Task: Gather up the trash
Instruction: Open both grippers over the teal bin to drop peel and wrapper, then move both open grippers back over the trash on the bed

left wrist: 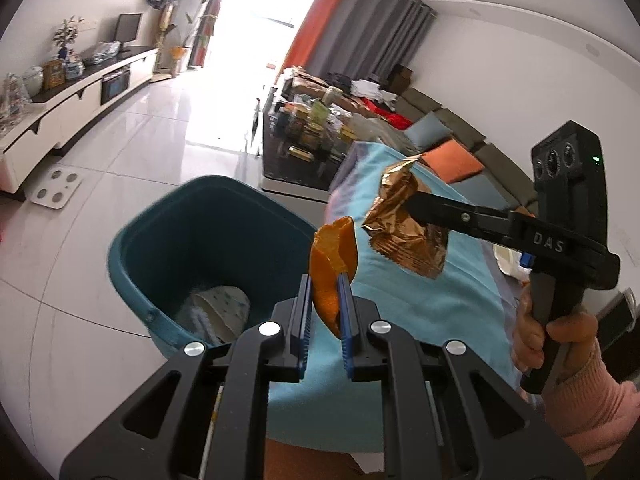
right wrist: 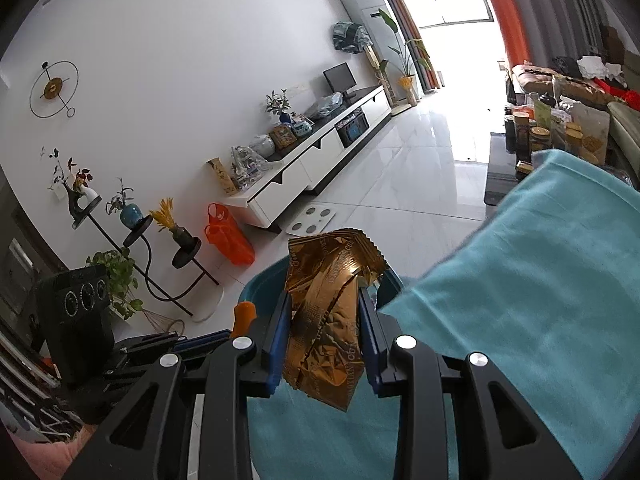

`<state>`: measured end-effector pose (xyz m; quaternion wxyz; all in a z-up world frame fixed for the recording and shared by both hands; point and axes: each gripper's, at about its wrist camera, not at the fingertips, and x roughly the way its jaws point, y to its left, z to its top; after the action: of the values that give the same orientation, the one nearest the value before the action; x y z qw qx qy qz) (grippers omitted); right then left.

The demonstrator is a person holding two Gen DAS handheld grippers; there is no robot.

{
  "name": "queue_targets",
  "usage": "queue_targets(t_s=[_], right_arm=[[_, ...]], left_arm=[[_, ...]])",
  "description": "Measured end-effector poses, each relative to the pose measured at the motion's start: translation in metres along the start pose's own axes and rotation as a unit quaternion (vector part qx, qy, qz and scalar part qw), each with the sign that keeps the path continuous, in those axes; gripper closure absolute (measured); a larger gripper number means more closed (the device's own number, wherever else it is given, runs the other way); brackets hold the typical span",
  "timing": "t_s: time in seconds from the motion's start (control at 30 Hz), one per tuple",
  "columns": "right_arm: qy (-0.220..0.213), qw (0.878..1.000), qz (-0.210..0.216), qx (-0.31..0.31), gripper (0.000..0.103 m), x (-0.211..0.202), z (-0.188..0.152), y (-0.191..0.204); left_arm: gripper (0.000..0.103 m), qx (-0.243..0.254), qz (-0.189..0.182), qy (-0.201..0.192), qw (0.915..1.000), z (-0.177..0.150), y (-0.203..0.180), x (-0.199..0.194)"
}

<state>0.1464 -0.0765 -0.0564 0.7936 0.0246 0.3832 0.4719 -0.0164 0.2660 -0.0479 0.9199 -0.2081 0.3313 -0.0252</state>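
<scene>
My left gripper [left wrist: 325, 280] is shut on a piece of orange peel [left wrist: 334, 264], held upright between the blue pads above the edge of a light-blue cloth [left wrist: 420, 320]. To its right, my right gripper [left wrist: 410, 206] is shut on a crumpled gold foil wrapper [left wrist: 404, 224]. In the right wrist view the right gripper [right wrist: 325, 300] pinches that gold wrapper [right wrist: 332, 320], and the orange peel [right wrist: 245, 314] shows at lower left in the left gripper [right wrist: 224, 334]. A teal bin [left wrist: 208, 248] stands on the floor just left of the peel, with white rubbish inside. Its rim [right wrist: 260, 284] shows behind the wrapper.
A person's hand in a pink sleeve [left wrist: 560, 344] holds the right gripper's handle. A cluttered coffee table [left wrist: 308, 136] and a sofa [left wrist: 452, 148] lie beyond. A white scale [right wrist: 310, 220], an orange bag [right wrist: 228, 236], plant stands [right wrist: 160, 240] and a long TV cabinet [right wrist: 312, 160] line the tiled floor.
</scene>
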Motion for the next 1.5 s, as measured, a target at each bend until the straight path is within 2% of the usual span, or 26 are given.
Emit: queue_targets(t_s=[0.33, 0.67, 1.07, 1.2, 1.37, 1.5], right_arm=[[0.016, 1.000, 0.001, -0.006, 0.072, 0.038, 0.016, 0.009], [0.053, 0.999, -0.002, 0.008, 0.071, 0.081, 0.020, 0.009], [0.077, 0.997, -0.017, 0.028, 0.059, 0.098, 0.020, 0.006], [0.074, 0.997, -0.019, 0.031, 0.056, 0.095, 0.020, 0.003], [0.064, 0.997, -0.016, 0.033, 0.056, 0.084, 0.019, 0.002], [0.052, 0.998, -0.011, 0.031, 0.056, 0.068, 0.019, 0.003]], left_arm=[[0.090, -0.022, 0.042, -0.005, 0.9988, 0.011, 0.021, 0.004], [0.089, -0.050, 0.071, 0.010, 0.9961, 0.012, 0.046, 0.023], [0.088, -0.081, 0.080, 0.027, 0.9931, 0.017, 0.060, 0.054], [0.073, -0.089, 0.075, 0.028, 0.9928, 0.019, 0.063, 0.063], [0.065, -0.090, 0.074, 0.025, 0.9928, 0.019, 0.062, 0.069], [0.059, -0.069, 0.072, 0.011, 0.9950, 0.017, 0.050, 0.056]])
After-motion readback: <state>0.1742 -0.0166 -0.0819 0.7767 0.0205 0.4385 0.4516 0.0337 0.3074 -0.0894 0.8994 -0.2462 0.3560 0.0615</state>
